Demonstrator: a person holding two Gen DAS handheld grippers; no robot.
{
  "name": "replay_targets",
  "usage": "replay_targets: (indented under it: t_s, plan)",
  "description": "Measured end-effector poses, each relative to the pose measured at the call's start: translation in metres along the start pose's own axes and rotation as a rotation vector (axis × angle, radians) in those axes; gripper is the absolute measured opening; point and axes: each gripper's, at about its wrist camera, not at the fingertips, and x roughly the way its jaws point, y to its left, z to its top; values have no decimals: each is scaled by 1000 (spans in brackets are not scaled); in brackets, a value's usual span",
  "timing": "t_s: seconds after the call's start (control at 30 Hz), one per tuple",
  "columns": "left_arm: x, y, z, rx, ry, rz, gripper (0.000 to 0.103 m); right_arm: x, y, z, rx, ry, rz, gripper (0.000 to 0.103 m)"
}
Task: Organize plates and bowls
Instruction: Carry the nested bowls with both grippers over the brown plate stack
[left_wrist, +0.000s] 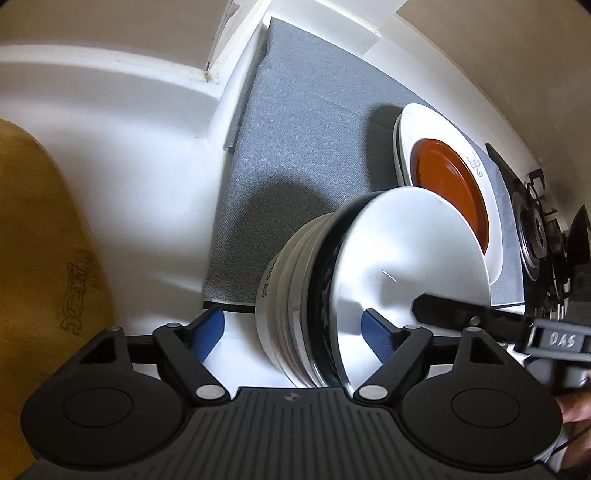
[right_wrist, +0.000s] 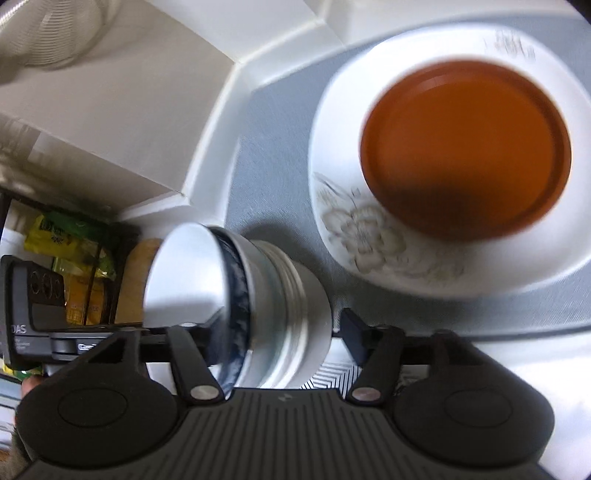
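Observation:
A stack of nested bowls (left_wrist: 332, 280), white with one dark-rimmed bowl, hangs tilted on its side between both grippers above the grey mat (left_wrist: 295, 129). My left gripper (left_wrist: 293, 330) spans the stack, its blue pads (left_wrist: 212, 328) on either side of it. My right gripper (right_wrist: 280, 332) spans the same stack (right_wrist: 258, 295) from the opposite side. How firmly either gripper bears on the bowls does not show. An orange plate (right_wrist: 465, 147) lies on a white flowered plate (right_wrist: 369, 236) on the mat; both show in the left wrist view (left_wrist: 454, 184).
A wooden board (left_wrist: 40, 258) stands at the left. A gas burner (left_wrist: 532, 236) sits at the right past the mat. White walls and a ledge (right_wrist: 147, 110) bound the counter at the back. Yellow and green packets (right_wrist: 74, 251) sit on a shelf at the left.

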Motion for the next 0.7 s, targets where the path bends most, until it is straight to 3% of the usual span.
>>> replay_targets:
  t_s: [0.2, 0.27, 0.3, 0.47, 0.7]
  plan:
    - [4, 2, 0, -18, -8, -18, 91, 15, -2, -11, 24, 21, 30, 75]
    - [4, 1, -1, -19, -8, -32, 86, 13, -9, -11, 62, 26, 77, 74]
    - [2, 0, -1, -21, -8, -59, 75, 12, -11, -12, 66, 25, 82, 71]
    - [-2, -13, -3, 38, -31, -24, 65, 5, -1, -14, -4, 30, 29, 60]
    - [-14, -6, -4, 18, -22, -19, 45, 0, 3, -12, 1, 22, 10, 53]
